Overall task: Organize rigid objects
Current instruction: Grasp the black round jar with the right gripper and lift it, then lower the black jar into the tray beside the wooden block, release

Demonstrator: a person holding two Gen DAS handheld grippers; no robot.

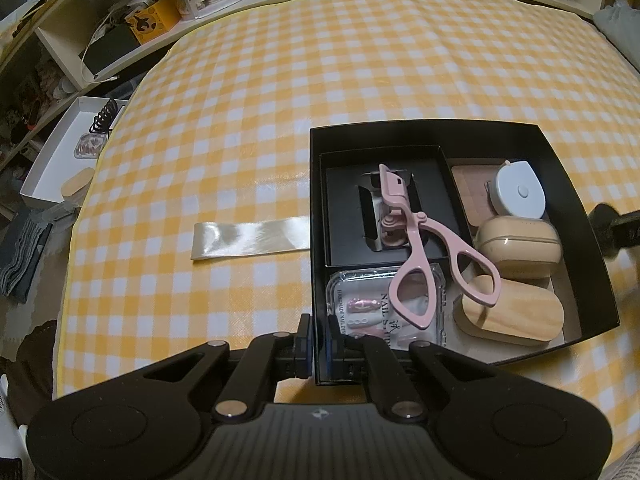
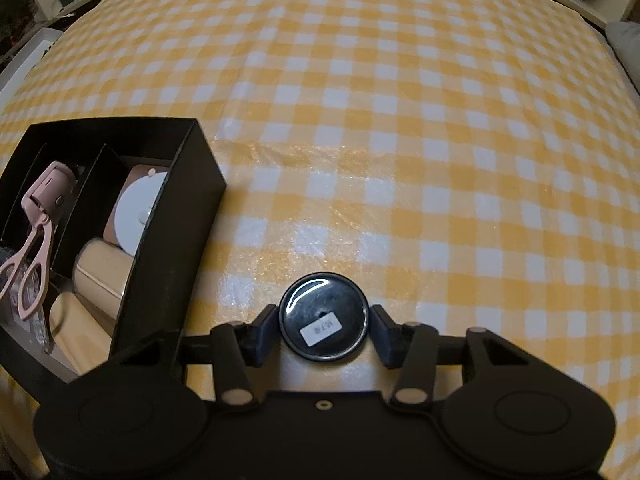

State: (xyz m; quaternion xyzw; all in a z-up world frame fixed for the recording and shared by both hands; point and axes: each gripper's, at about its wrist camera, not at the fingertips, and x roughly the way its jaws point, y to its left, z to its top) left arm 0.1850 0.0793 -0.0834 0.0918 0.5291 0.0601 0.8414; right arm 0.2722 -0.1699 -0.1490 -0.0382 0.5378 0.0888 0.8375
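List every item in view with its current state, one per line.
left gripper: shut on the near wall of the black box.
right gripper: shut on round black compact.
round black compact: held, closed, white sticker up.
black box: open, no lid on.
pink eyelash curler: lying across inner tray and nail case.
nail case: closed, flat.
white round device: lying on pink case.
ribbon: flat on tablecloth.

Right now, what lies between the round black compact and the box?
Only bare checked tablecloth, seen in the right wrist view, separates the compact, held by the right gripper, from the black box.
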